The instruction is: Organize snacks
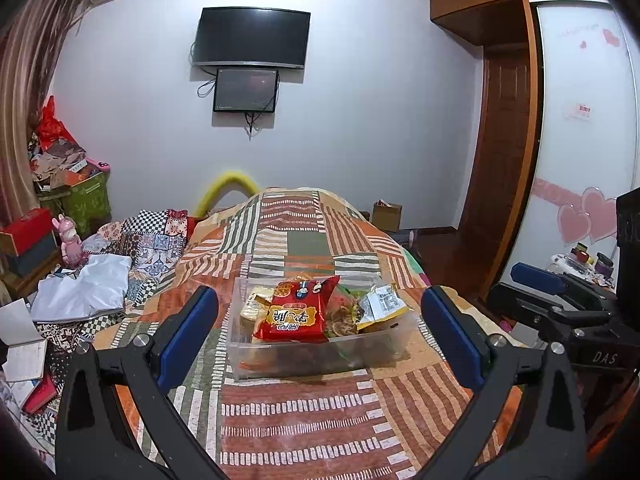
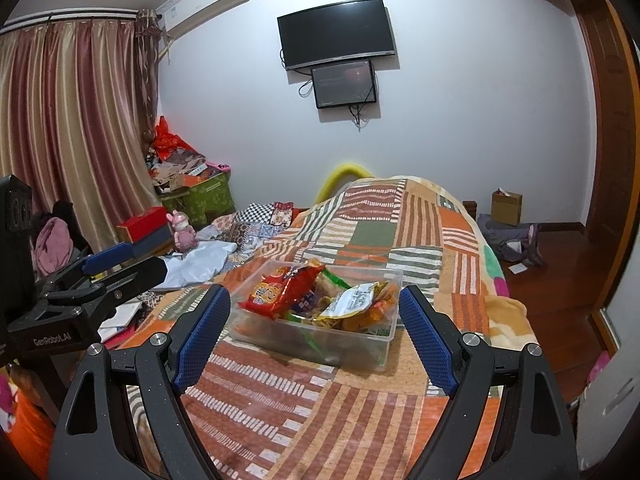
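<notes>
Left wrist view: a clear plastic bin (image 1: pixel 320 344) is seen on the patchwork bedspread (image 1: pixel 304 420), framed between the spread blue pads of the left gripper (image 1: pixel 320 336).
Bin contents: a red snack packet (image 1: pixel 298 312) lies on top, tilted over the left rim; a yellow and white packet (image 1: pixel 380 304) leans at the right; more wrappers are heaped beneath and cannot be told apart.
Left gripper: jaws spread wide, nothing held, no contact with the bin.
Right gripper: released too, pads (image 2: pixel 428 340) wide apart, nothing between them but the view of the bin (image 2: pixel 316 320); it (image 1: pixel 536 280) is also seen at the right edge of the left wrist view.
Snacks outside the bin: none can be made out on the bedspread.
Step in hand: judged to be a pause over the filled bin, either before sorting or with the gathering done.
Next move: if tidying goes on, the overhanging red packet would need a light pinch at its edge and a push inward.
</notes>
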The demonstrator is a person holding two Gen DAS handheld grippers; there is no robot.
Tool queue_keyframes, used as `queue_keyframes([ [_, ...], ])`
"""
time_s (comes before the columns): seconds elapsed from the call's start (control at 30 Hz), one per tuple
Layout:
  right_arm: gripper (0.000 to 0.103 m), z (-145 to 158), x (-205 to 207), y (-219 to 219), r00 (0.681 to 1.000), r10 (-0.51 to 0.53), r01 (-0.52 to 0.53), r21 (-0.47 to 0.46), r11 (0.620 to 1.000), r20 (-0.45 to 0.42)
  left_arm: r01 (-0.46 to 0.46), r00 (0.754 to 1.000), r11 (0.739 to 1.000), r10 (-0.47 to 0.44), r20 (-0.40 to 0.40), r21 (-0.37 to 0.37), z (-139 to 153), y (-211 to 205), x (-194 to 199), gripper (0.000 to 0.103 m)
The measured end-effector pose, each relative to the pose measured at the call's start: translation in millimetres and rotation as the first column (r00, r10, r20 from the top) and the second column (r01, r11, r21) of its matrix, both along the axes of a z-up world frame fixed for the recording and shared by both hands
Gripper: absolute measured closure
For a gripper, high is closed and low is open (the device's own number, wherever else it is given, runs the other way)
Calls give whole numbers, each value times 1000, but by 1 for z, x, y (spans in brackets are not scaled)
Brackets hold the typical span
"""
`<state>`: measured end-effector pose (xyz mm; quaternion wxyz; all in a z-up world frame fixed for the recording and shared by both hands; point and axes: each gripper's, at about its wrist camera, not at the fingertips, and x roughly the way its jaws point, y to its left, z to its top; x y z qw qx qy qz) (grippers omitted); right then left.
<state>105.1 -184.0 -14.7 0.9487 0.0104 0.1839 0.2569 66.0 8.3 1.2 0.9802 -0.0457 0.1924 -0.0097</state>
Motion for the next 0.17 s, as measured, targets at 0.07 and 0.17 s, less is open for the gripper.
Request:
queue_keyframes([
  [0.07,18,0,1,0,1000,-2,2,0,1000,-2,3,1000,1000,-3,-6,1,-2,-1,1,0],
  [0.17,18,-2,1,0,1000,-4,4,-2,1000,-4,7,1000,1000,-7,-15,1,-4,-2,2,0],
])
